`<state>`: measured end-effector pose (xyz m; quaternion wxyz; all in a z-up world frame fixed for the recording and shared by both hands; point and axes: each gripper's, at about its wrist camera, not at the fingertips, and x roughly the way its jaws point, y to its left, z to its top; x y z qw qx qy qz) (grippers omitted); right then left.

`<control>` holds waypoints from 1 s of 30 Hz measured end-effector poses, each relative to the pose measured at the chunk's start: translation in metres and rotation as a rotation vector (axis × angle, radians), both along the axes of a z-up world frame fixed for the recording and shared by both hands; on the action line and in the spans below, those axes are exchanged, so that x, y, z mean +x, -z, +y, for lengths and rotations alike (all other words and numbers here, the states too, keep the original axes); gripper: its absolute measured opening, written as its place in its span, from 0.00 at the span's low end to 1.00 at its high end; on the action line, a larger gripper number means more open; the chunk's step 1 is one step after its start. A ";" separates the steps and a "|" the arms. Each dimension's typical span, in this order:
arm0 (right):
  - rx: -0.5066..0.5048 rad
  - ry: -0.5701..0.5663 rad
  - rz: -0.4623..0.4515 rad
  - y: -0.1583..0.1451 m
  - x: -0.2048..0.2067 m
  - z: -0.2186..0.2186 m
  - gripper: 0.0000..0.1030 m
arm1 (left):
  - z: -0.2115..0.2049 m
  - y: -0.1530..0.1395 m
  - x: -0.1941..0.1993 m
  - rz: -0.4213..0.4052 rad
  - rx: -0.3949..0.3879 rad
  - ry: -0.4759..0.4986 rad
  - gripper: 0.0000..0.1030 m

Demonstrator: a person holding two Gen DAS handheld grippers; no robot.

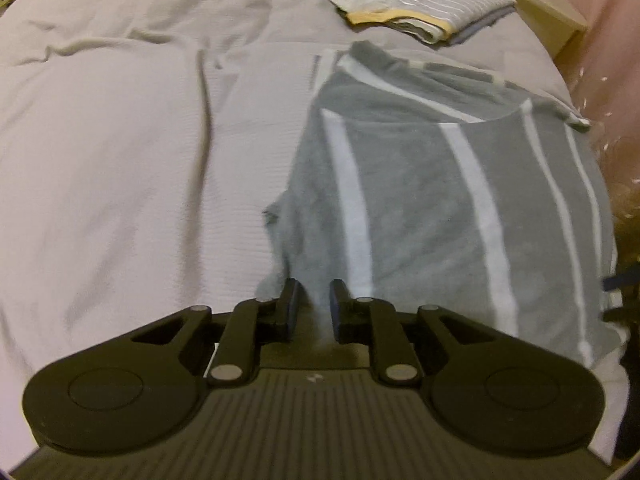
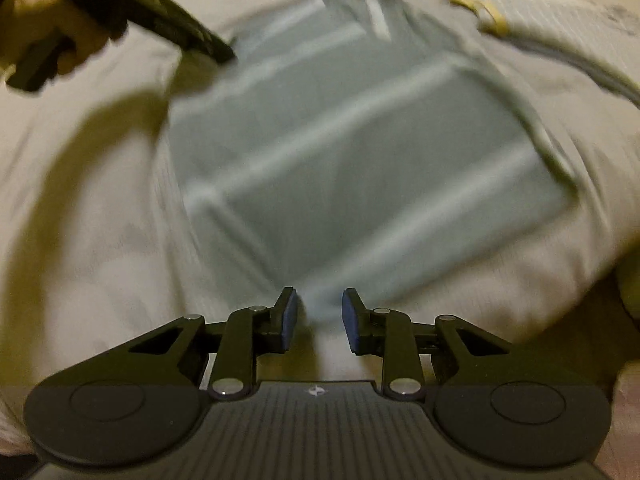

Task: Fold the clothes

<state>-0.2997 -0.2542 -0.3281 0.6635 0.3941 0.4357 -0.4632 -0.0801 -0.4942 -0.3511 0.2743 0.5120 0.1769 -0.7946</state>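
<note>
Ahead of the right claw (image 2: pixel 319 318) the striped shirt (image 2: pixel 360 140) is all blurry. The folded pile (image 1: pixel 404 4) is cut off on top.

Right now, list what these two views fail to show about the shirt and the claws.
- Striped shirt: in the left wrist view its near right corner runs off the frame edge.
- Same shirt in the right wrist view: motion blur smears its stripes and edges, so folds are unreadable.
- Left claw: fabric sits between the open fingers; contact cannot be told.
- Folded pile: cut off by the top edge.
- Right claw: open, held over the shirt's near edge.
</note>
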 end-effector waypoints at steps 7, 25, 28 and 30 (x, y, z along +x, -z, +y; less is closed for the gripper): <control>0.004 0.132 0.101 -0.030 0.006 0.070 0.28 | 0.032 -0.039 0.030 -0.045 -0.063 -0.008 0.20; -0.133 0.362 0.143 -0.157 0.060 0.087 0.73 | 0.128 -0.125 0.083 0.040 -0.111 0.027 0.60; -0.135 0.366 0.141 -0.159 0.064 0.086 0.73 | 0.131 -0.126 0.083 0.036 -0.118 0.041 0.63; -0.135 0.369 0.140 -0.159 0.065 0.086 0.73 | 0.133 -0.127 0.084 0.033 -0.122 0.050 0.63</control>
